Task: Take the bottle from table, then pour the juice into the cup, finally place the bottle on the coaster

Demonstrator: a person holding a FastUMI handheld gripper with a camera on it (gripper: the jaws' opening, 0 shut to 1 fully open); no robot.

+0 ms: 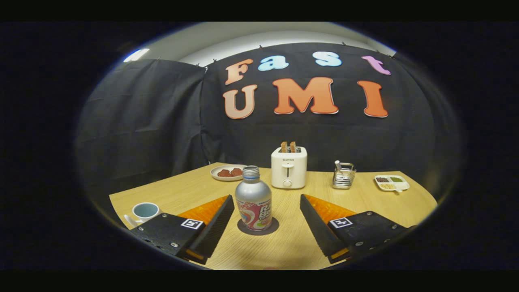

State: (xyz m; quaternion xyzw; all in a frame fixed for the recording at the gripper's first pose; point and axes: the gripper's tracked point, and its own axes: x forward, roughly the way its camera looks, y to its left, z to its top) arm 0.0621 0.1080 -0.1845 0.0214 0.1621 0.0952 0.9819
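Bottle (253, 198) on coaster (272, 229), tool (266, 202) agape

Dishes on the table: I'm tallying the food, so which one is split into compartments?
The white tray past the metal rack, right of the toaster. The round plate left of the toaster is undivided. The gripper is open.

Gripper (267, 198): two wedge-shaped jaws, ribbed inner faces, square fiducial marker on each block, silver screws; spread apart.
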